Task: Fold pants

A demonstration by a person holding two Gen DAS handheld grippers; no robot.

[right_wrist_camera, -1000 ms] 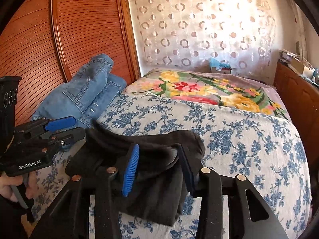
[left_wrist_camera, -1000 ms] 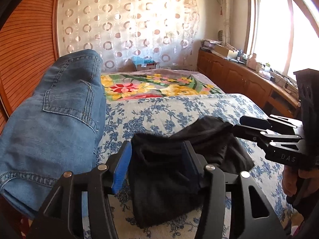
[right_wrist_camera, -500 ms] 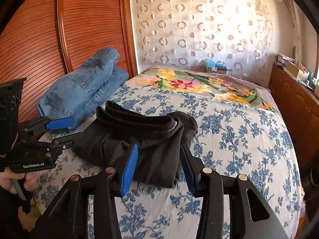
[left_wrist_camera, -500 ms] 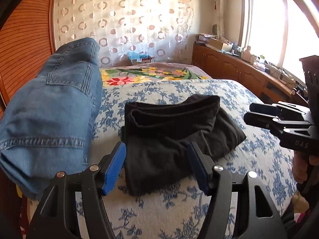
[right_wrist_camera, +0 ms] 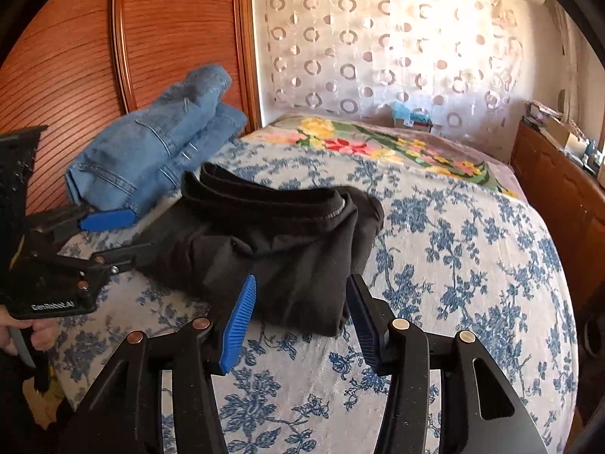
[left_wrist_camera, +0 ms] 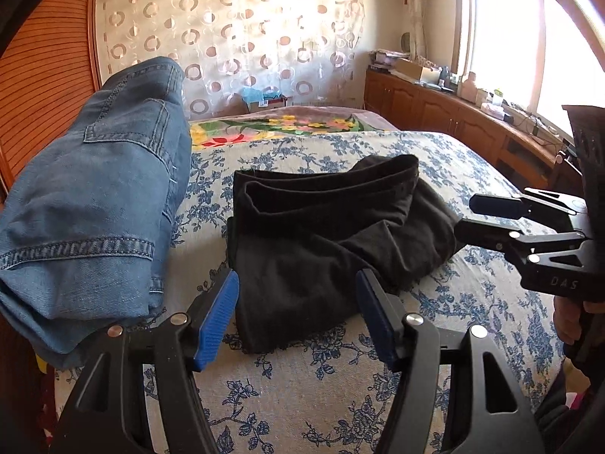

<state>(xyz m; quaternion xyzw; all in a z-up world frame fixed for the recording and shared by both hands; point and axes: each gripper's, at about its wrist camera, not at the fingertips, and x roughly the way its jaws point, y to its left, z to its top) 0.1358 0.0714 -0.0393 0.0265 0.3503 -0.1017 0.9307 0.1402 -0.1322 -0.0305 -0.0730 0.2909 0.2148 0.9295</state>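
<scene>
Left wrist view: my left gripper hangs with fingers spread, holding nothing, and my right gripper likewise. The black pants lie in a folded bundle on the bed, beside folded jeans. Folding looks essentially done; perhaps some tidying is left.

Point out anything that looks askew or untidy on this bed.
The black pants lie in a rumpled bundle on the bedspread, edges uneven and one corner bulging right. The jeans lie folded at the bed's left edge.
</scene>
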